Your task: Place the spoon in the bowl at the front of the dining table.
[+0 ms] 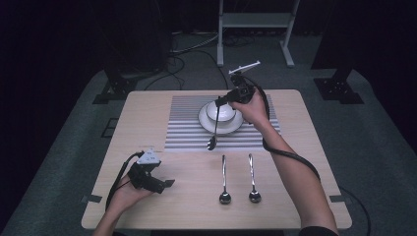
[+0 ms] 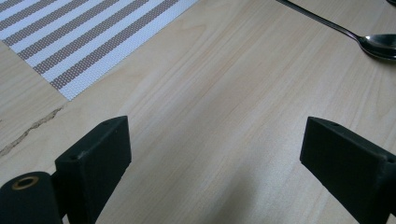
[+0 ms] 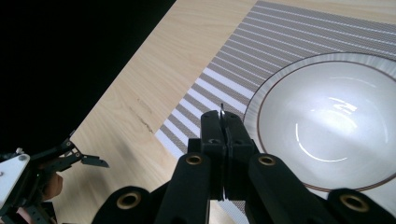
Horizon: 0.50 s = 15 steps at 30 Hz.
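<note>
Steel spoon (image 1: 215,130), one, pinched by its handle tip between the pressed-together jaws of the right gripper (image 1: 222,101); it hangs bowl-down over the near edge of the striped placemat (image 1: 187,130), just beside the white bowl (image 1: 221,112) on its plate (image 1: 235,125). High view alone gives the spoon's full length; the right gripper view shows merely a thin sliver of handle (image 3: 222,111) standing up between the closed jaws of the right gripper (image 3: 222,122), plus the bowl's brown-lined rim (image 3: 327,122) and empty inside from above.

Two further spoons (image 1: 223,179) (image 1: 253,178), lying side by side on the bare wooden table (image 1: 147,113), bowls toward the person, in front of the placemat.

Left gripper (image 1: 167,184), jaws spread, nothing between them, held low at the table's near left corner. The left gripper view (image 2: 212,154) shows bare wood between the jaws, a placemat corner (image 2: 70,46) and one spoon bowl (image 2: 380,45); the right gripper view catches this gripper (image 3: 88,160) from afar.
</note>
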Motion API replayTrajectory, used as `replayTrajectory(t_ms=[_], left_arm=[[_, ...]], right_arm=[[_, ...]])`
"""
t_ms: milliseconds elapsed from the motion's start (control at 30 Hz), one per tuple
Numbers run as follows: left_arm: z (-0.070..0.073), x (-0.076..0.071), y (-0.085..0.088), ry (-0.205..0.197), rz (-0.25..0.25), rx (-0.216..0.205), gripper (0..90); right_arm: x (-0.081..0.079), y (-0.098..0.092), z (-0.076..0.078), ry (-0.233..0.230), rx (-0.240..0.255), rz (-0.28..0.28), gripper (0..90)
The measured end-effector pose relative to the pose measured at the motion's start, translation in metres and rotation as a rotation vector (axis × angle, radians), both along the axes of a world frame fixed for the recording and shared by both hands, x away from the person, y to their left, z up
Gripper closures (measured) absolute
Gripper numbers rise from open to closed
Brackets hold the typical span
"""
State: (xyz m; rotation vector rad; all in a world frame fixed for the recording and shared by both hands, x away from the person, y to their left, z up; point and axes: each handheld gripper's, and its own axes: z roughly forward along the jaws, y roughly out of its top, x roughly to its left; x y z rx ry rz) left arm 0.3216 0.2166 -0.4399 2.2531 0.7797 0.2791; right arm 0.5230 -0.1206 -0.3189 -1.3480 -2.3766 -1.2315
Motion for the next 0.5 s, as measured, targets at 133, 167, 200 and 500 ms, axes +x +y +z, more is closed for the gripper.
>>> replayTrajectory(t_ms=[133,167,200,500], left_arm=[[0.0,0.0,0.0,0.0,0.001,-0.003,7.7],[0.0,0.0,0.001,0.0,0.002,-0.004,7.7],[0.0,0.0,0.001,0.0,0.002,-0.004,7.7],[0.0,0.0,0.001,-0.005,0.0,-0.004,7.7]], right_arm=[[0.004,-0.003,0.003,-0.001,-0.003,-0.018,88.5],[0.006,-0.004,0.004,-0.006,-0.003,-0.024,88.5],[0.006,-0.004,0.005,-0.003,0.001,-0.027,88.5],[0.014,-0.008,0.013,-0.02,0.003,-0.056,88.5]])
